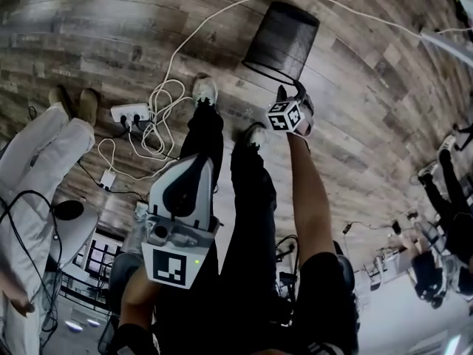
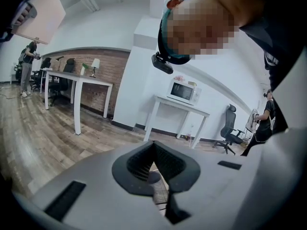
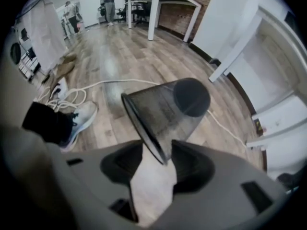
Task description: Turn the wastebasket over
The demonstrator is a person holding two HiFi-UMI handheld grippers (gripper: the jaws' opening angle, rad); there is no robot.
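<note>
The wastebasket [image 1: 282, 39] is black mesh and lies tilted on the wood floor, its open rim toward me and its closed base away. My right gripper [image 1: 290, 92] points steeply down at the near edge of that rim. In the right gripper view the wastebasket [image 3: 168, 111] fills the middle, and its rim's lower edge sits in the gap of the right gripper [image 3: 162, 157], whose jaws stand wide apart. My left gripper [image 1: 198, 166] hangs lower left over my leg, away from the basket. It is shut with nothing in it, as the left gripper [image 2: 156, 175] view shows.
A white cable [image 1: 222, 12] loops across the floor to a power strip [image 1: 130, 113] left of my shoes [image 1: 205, 89]. Another person in white trousers [image 1: 37, 146] stands at the left. White desks [image 2: 180, 110] and office chairs [image 2: 229, 128] line the walls.
</note>
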